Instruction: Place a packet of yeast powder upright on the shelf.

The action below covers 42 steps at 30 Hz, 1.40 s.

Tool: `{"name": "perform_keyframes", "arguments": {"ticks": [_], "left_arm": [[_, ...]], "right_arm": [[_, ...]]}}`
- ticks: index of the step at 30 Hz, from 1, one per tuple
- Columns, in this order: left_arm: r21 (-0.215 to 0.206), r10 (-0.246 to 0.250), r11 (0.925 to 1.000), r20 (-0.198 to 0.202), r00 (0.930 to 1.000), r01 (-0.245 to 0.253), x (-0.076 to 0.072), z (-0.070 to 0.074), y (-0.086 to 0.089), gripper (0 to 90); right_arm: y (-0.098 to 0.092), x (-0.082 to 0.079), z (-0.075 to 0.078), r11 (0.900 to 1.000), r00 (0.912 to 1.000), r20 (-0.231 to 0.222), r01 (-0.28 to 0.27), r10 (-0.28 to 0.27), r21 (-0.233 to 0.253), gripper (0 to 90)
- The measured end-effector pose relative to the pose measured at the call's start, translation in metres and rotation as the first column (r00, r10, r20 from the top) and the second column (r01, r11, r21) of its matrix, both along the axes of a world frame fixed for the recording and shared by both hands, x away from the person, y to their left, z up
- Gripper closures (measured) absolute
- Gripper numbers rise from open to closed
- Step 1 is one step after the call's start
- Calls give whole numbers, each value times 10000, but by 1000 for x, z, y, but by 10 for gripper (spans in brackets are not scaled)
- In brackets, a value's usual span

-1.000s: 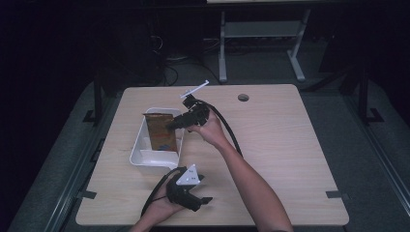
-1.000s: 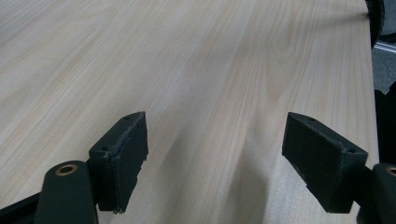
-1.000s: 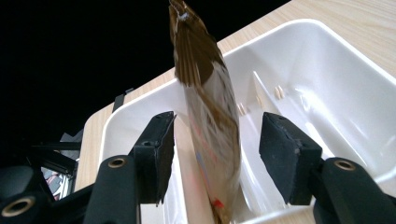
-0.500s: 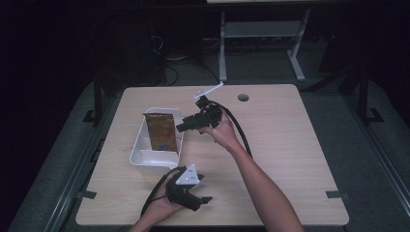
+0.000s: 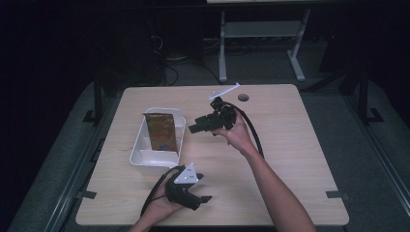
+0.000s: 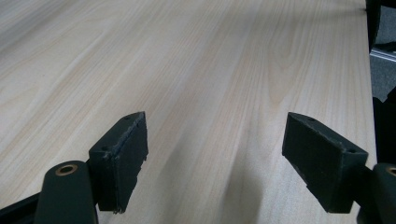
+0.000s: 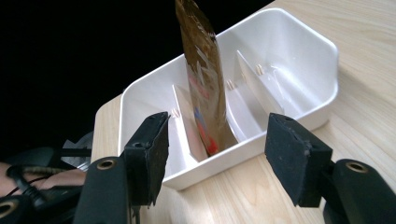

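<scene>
High view: right gripper backed off the tray, pouch left standing

High view: comparing with the two earlier frames, my right gripper (image 5: 199,126) sat right over the brown pouch (image 5: 160,130) a second ago, then slid away toward the table's middle; now it hangs just beside the white tray (image 5: 140,157), clear of it, jaws pointing back at the pouch. Pouch stands upright inside the tray, nobody holding it. Left gripper (image 5: 200,195) hasn't shifted, parked near the front edge of the table (image 5: 300,145) under my left hand (image 5: 157,209). I read that as placement done, release finished.

Left gripper view: jaws spread wide, nothing between them, only bare wood grain ahead. Idle.

Right gripper view: jaws wide apart and empty, framing the tray (image 7: 303,60). The pouch (image 7: 203,74) sits in a middle slot between two dividers, leaning slightly, bottom corner resting on the tray floor. No contact with either pad. Slots on both sides look empty, so if more items come, there's room. Pouch lean could tip it against a divider, not out
</scene>
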State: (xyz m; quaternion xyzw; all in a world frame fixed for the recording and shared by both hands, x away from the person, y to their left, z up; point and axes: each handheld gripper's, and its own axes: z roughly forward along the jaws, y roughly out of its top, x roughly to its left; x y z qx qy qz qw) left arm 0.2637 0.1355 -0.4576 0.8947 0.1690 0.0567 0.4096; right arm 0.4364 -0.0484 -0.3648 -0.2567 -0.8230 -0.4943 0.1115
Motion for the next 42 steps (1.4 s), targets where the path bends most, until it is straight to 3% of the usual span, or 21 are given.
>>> {"name": "perform_keyframes", "arguments": {"ticks": [11,24,34,42], "left_arm": [[-23,48,10000,-40,10000,-48,1,0,-1,220],[-81,40,10000,-45,10000,-41,1,0,-1,203],[-49,109,9999,-164,9998,-110,2,-1,-1,195],[-203,165,9997,-22,9999,-165,1,1,-1,188]], "right_arm": [[-35,-11,-7,9987,9990,-149,431,-428,253,381],[-68,-23,-12,9984,9984,-155,553,-551,112,361],[-96,-39,-19,9959,9963,-194,843,-837,318,361],[-112,-48,-24,9946,9948,-192,1009,-1004,264,360]]}}
